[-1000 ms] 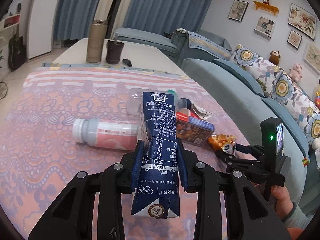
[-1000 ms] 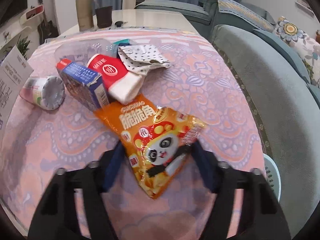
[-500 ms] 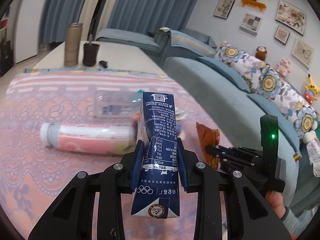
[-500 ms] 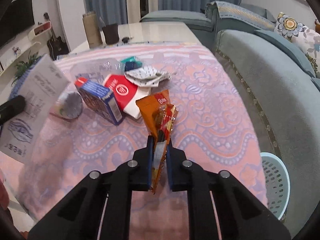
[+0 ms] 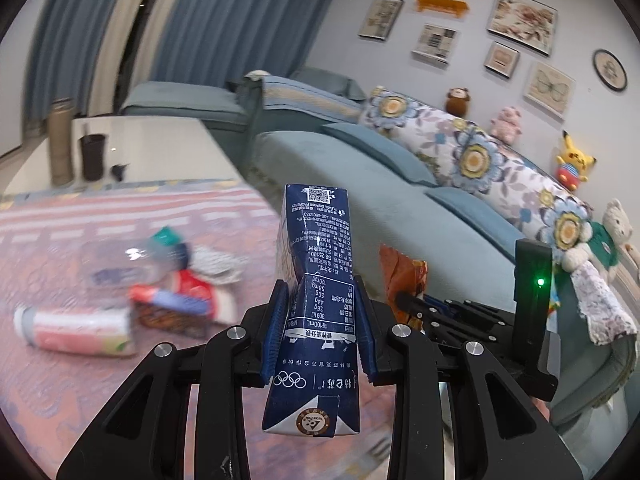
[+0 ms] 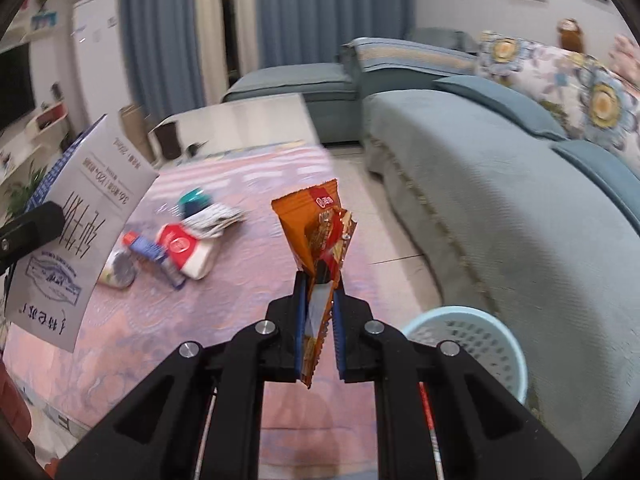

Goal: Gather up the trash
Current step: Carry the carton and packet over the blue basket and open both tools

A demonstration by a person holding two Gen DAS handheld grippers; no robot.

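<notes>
My left gripper (image 5: pixel 318 300) is shut on a dark blue milk carton (image 5: pixel 316 280), held upright above the table. The same carton (image 6: pixel 76 216) shows its white side at the left of the right wrist view. My right gripper (image 6: pixel 318 286) is shut on an orange snack bag (image 6: pixel 320 232), pinched flat and sticking up, lifted off the cloth. In the left wrist view that bag (image 5: pixel 402 276) and the right gripper (image 5: pixel 404 302) appear just right of the carton. A light blue basket (image 6: pixel 472 344) stands on the floor between table and sofa.
On the pink patterned tablecloth (image 6: pixel 240 280) remain a pink bottle (image 5: pixel 76 330), a blue box (image 5: pixel 172 306), a red-and-white pack (image 6: pixel 186 252), crumpled paper (image 6: pixel 214 218) and a clear plastic bottle (image 5: pixel 120 266). A teal sofa (image 6: pixel 500 200) lies to the right. A flask (image 5: pixel 60 144) and dark cup (image 5: pixel 93 156) stand far back.
The right gripper closed on the orange snack bag and lifted it off the table. Both grippers rose and swung right toward the sofa; the basket shows more fully.
</notes>
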